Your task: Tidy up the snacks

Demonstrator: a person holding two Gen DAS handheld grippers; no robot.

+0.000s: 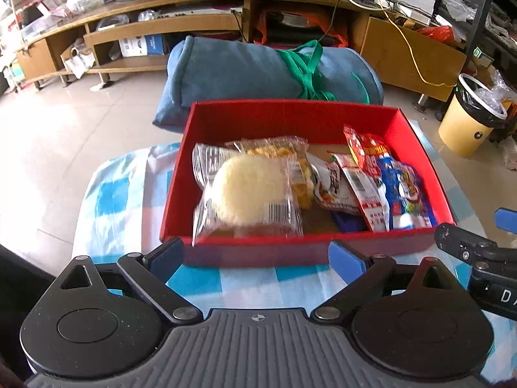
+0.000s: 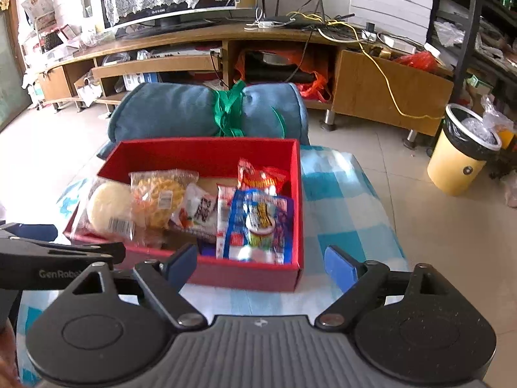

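Observation:
A red open box [image 1: 290, 110] [image 2: 206, 152] stands on a blue-checked cloth [image 1: 122, 194]. Inside lie several snack packets. At the left is a round white bun in clear wrap [image 1: 245, 190] [image 2: 108, 207], its wrapper lapping over the box's rim. Behind the bun lies a bag of yellow ring crisps [image 1: 284, 155] [image 2: 160, 197]. Red-and-white sachets [image 1: 336, 184] fill the middle, with a blue packet [image 1: 404, 194] [image 2: 258, 223] and a red one [image 1: 365, 152] at the right. My left gripper [image 1: 257, 253] is open before the box's near wall, holding nothing. My right gripper [image 2: 261, 263] is open at the near right corner, also holding nothing.
A rolled blue blanket [image 1: 245, 71] tied with green strap lies just behind the box. Beyond it a long wooden TV stand [image 1: 404, 48] runs across the room. A yellow bin [image 1: 468, 123] stands on the tiled floor to the right. The two grippers hang side by side, close together.

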